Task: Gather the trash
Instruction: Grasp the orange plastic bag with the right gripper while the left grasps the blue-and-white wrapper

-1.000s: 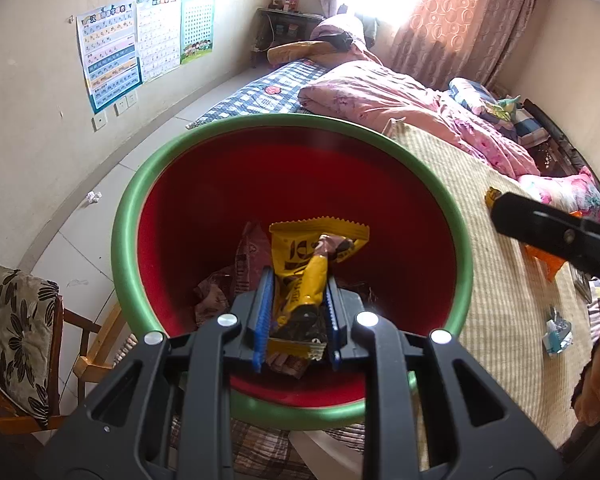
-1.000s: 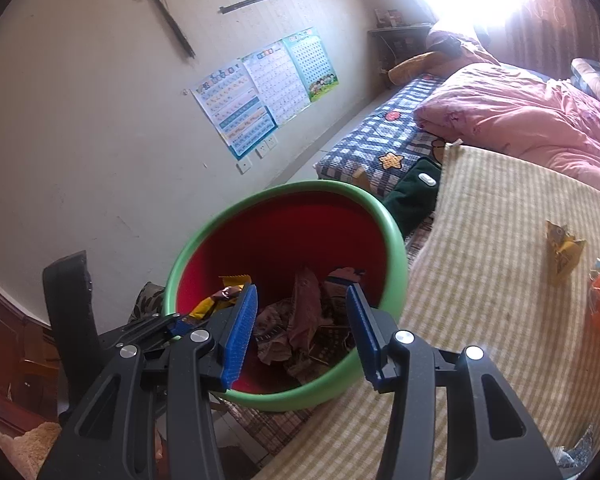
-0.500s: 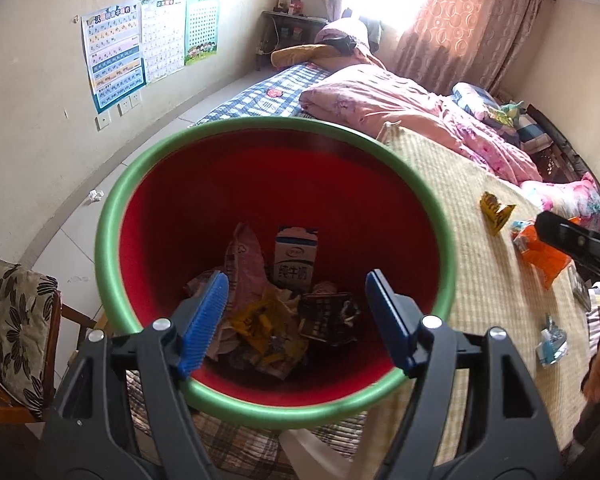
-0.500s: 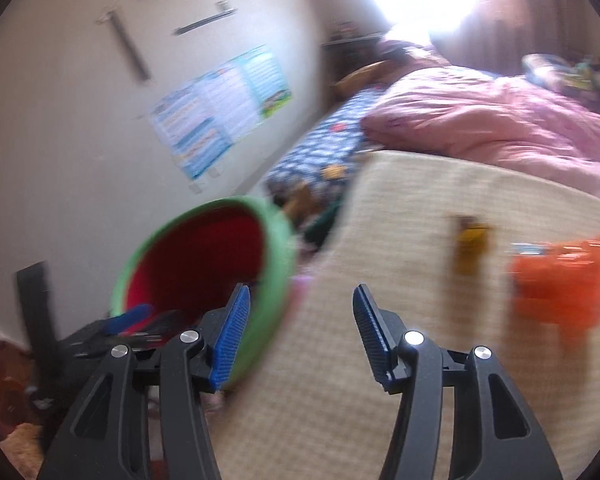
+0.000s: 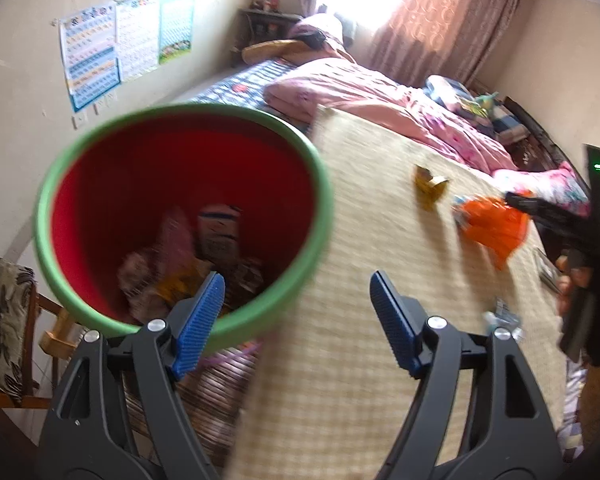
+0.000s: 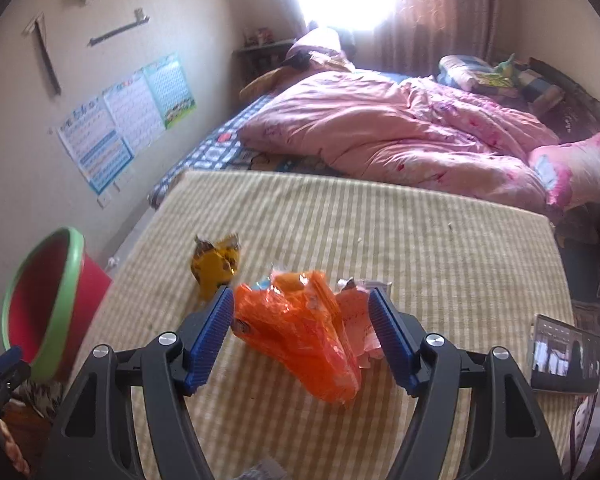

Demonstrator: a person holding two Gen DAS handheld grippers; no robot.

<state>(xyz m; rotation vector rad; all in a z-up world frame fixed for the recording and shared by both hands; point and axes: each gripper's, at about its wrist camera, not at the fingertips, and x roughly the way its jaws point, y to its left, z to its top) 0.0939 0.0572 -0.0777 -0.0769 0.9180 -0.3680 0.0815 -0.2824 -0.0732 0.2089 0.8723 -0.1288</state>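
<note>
A red bin with a green rim (image 5: 324, 200) stands beside the bed and holds a milk carton (image 5: 218, 232) and several wrappers. My left gripper (image 5: 296, 320) hangs over the bin's right rim and the straw mat (image 5: 360, 360), its jaws opening with nothing between them. On the mat lie a yellow wrapper (image 6: 216, 268) and a crumpled orange bag (image 6: 296, 332) with pale pink paper (image 6: 356, 316) beside it. My right gripper (image 6: 302, 320) straddles the orange bag, its jaws opening and its pads not pressing on it. The bin (image 6: 72, 280) shows at the left edge.
A pink quilt (image 6: 380, 132) and pillows cover the bed's far half. A tablet (image 6: 564, 356) lies at the mat's right edge, with small clear wrappers (image 5: 504, 316) near the front. A cushioned wooden chair (image 5: 4, 312) stands left of the bin.
My left gripper let the yellow-brown wrapper drop into the bin, opened, and swung right toward the mat. My right gripper swung from the bin to over the orange bag and opened wider.
</note>
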